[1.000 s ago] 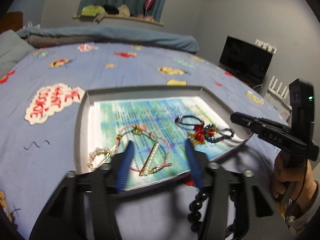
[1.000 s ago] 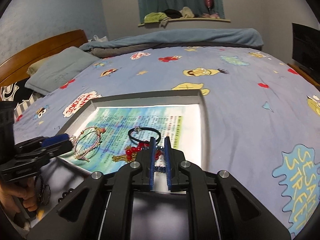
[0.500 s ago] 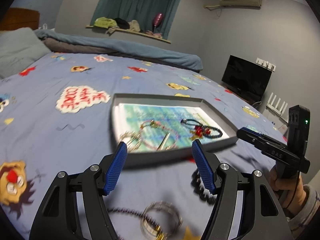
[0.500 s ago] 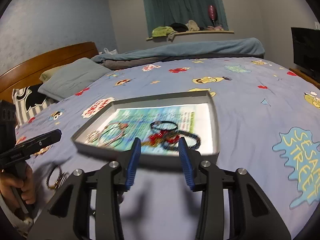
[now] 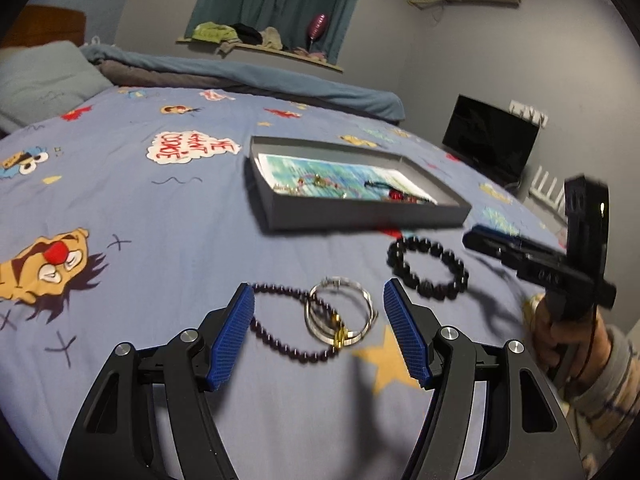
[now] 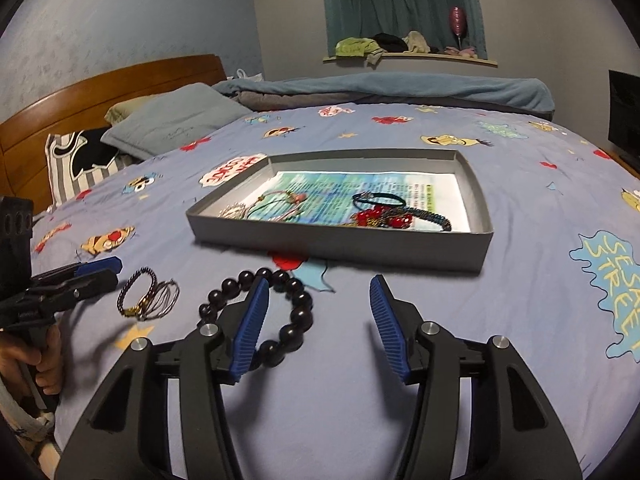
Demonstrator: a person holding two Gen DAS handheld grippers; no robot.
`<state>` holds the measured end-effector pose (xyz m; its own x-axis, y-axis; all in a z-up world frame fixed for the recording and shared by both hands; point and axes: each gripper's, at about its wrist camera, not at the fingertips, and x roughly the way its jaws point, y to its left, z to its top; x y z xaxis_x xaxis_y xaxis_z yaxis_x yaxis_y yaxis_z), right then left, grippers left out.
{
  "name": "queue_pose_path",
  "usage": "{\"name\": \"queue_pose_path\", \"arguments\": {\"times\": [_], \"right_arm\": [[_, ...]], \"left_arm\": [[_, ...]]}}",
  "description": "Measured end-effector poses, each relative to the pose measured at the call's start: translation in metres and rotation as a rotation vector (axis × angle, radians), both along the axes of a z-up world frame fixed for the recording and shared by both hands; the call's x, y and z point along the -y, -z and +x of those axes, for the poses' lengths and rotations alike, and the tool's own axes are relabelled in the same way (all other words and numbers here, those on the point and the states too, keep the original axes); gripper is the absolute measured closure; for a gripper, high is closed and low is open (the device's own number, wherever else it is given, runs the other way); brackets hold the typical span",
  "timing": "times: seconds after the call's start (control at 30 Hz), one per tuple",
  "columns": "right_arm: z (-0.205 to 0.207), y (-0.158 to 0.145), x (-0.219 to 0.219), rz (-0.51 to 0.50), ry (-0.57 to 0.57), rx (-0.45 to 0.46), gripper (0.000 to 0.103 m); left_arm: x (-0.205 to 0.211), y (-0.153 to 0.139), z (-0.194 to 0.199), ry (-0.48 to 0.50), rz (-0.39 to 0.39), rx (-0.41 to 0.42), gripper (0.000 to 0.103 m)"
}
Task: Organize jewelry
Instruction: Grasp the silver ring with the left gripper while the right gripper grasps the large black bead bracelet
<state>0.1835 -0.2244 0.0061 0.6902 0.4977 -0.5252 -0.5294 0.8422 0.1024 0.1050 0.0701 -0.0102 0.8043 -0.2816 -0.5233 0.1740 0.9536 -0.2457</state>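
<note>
A grey shallow box (image 5: 360,214) (image 6: 340,240) on the bed holds several bracelets on a printed sheet. In front of it on the bedspread lie a black large-bead bracelet (image 5: 428,268) (image 6: 296,312), silver bangles (image 5: 340,312) (image 6: 164,300) and a small dark-bead bracelet (image 5: 280,336) (image 6: 138,280). My left gripper (image 5: 320,328) is open and empty, just in front of the bangles and small-bead bracelet. My right gripper (image 6: 316,316) is open and empty; its left finger covers part of the black bracelet.
The blue cartoon-print bedspread (image 6: 540,240) surrounds the box. Pillows (image 6: 172,120) and a wooden headboard (image 6: 100,92) are at the far left. A folded blanket (image 6: 400,88) lies at the back. A black TV screen (image 5: 492,140) stands to the right.
Both grippers have pulled back from the box toward the near bed edge. The right gripper has opened from shut. The loose bracelets in front of the box have come into view.
</note>
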Motion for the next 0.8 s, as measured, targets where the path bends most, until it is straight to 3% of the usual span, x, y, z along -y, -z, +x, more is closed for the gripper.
{"name": "queue_pose_path", "arguments": {"times": [0.1, 0.23, 0.4, 0.63, 0.8], "right_arm": [[-0.001, 0.002, -0.002, -0.007, -0.001, -0.005, 0.050], [0.001, 0.004, 0.000, 0.003, 0.007, -0.019, 0.050], [0.001, 0.006, -0.005, -0.018, 0.002, -0.021, 0.050], [0.004, 0.012, -0.017, -0.076, -0.011, -0.038, 0.050], [0.005, 0.012, -0.016, -0.073, -0.007, -0.042, 0.050]], "left_arm": [[-0.003, 0.002, -0.003, -0.051, 0.018, -0.006, 0.031], [-0.021, 0.009, 0.003, -0.135, -0.034, -0.048, 0.030], [-0.027, 0.015, 0.013, -0.166, -0.040, -0.093, 0.033], [-0.017, 0.023, 0.028, -0.176, 0.019, -0.155, 0.052], [-0.022, 0.021, 0.018, -0.169, -0.030, -0.113, 0.058]]}}
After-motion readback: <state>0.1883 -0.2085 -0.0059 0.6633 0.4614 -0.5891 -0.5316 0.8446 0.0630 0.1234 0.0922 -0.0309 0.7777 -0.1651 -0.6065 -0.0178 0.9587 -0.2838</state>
